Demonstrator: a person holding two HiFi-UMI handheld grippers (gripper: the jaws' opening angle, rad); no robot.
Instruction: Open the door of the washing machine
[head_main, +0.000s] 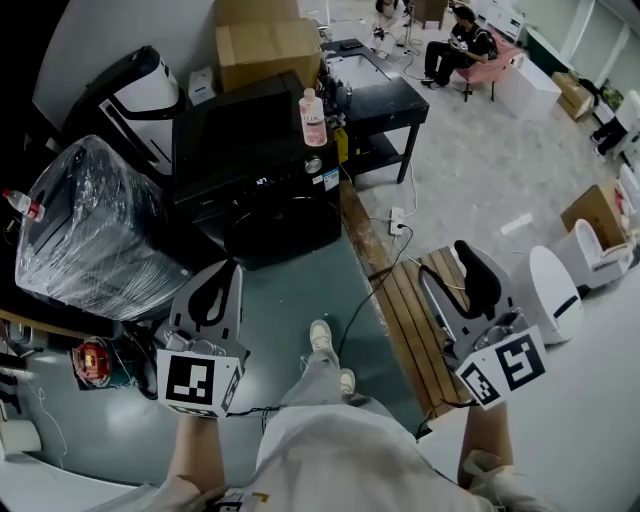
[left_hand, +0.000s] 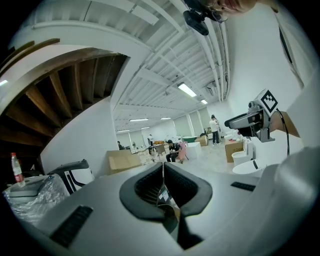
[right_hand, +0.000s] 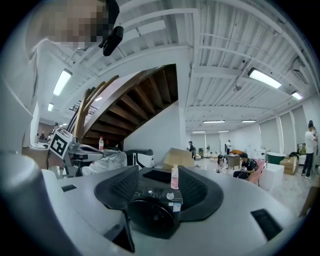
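Head view: the washing machine (head_main: 262, 185) has its round door (head_main: 285, 235) closed, well ahead of my left gripper (head_main: 214, 290) and right gripper (head_main: 452, 272). Left gripper view: fingers (left_hand: 145, 187) pressed together, empty. Right gripper view: fingers (right_hand: 117, 187) spread wide, empty, framing the distant door; I judge it rigid, hinged, latched, best pulled at its rim handle, side unclear.

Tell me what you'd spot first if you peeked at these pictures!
A big black washer stands in the middle with its round door shut and a pink bottle on top. In front of it, the left tongs are shut and the right tongs are open, both empty and aimed at it. A shiny plastic-wrapped bundle sits left of the washer.
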